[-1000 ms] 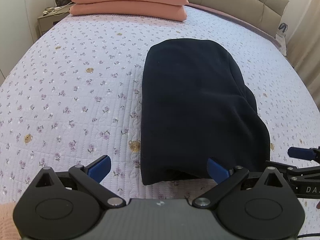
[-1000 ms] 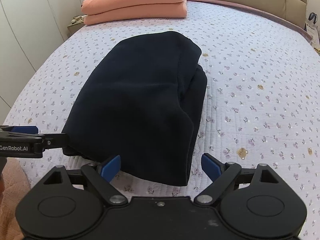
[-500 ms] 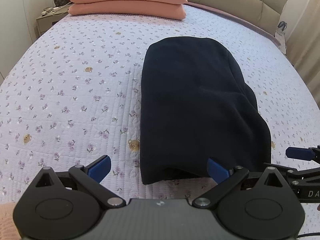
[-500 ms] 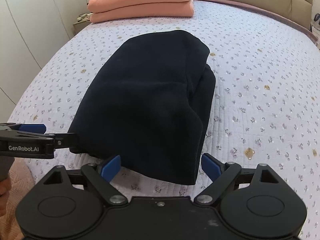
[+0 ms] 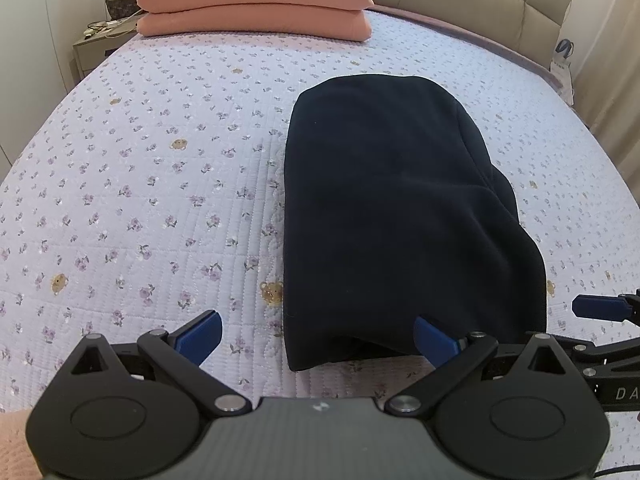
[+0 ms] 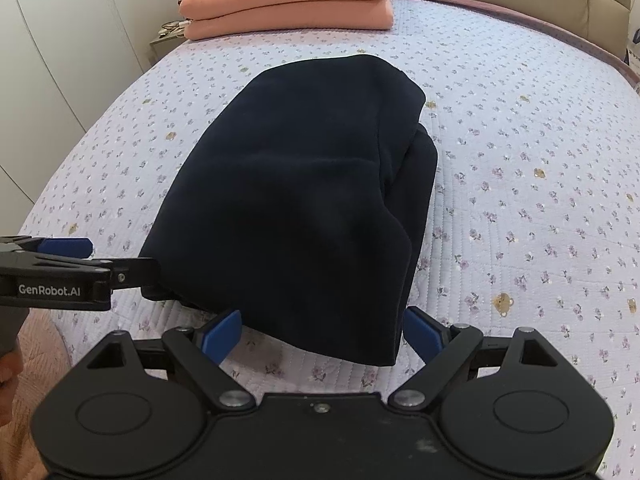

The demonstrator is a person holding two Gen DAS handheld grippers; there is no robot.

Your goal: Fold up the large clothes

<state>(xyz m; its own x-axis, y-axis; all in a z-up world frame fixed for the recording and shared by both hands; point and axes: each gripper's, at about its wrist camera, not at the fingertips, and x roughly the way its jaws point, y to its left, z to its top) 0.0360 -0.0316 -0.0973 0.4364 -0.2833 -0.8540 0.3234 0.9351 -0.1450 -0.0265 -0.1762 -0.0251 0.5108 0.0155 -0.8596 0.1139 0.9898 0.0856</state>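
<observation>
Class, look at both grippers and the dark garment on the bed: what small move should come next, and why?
Probably ease both forward and close on the garment's near edge: the left gripper and right gripper are open, straddling its two near corners, holding nothing.

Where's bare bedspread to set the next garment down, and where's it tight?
Free: the wide floral bedspread left of the dark folded garment, up to the pink folded bedding; another open stretch right of the garment. Crowded: the garment's near edge, where the open left gripper and open right gripper both sit.
</observation>
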